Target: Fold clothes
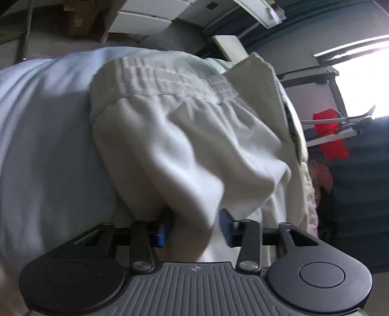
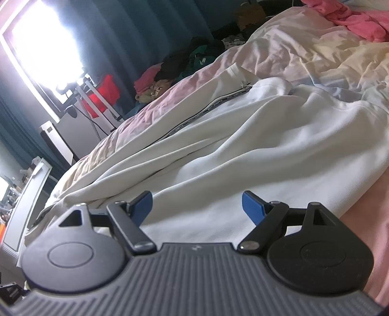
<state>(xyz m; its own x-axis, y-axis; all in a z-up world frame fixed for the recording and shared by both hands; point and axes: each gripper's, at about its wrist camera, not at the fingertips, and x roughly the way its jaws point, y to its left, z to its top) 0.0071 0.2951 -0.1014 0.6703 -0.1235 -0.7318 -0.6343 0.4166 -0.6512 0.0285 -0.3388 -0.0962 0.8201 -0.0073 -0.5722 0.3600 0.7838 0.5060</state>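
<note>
So the left gripper (image 1: 195,224) has a bunch of white fabric pinched between its two blue pads (image 1: 165,227) — the jaws sit fairly close together with the cloth bulging out between them. That cloth is part of the one white jacket (image 1: 184,136), and right ahead of the fingers it rises up in a big puffy fold. Further out along that fold there's a ribbed elastic hem (image 1: 170,77) running across, and off to the right of the gripper you can see the dark zipper strip (image 1: 290,124) along the jacket's edge. Left of the gripper it's just pale bedsheet (image 1: 43,136).

The right gripper (image 2: 197,206) is spread wide and holding nothing — two blue pads (image 2: 252,210) well apart, hovering just above the white jacket (image 2: 243,150), which lies spread on the bed directly in front of it. I can't tell if the fingertips actually touch the cloth. Going farther ahead, the zipper (image 2: 206,113) runs diagonally away from the gripper toward the collar end. Beyond the jacket is the crumpled bedsheet (image 2: 304,48), and way out at the far right there's one pink garment (image 2: 359,21). Far ahead and to the left sits a pile of mixed clothes (image 2: 175,73) — too jumbled to count — plus one red thing (image 2: 104,91) by the bright window (image 2: 46,41).
</note>
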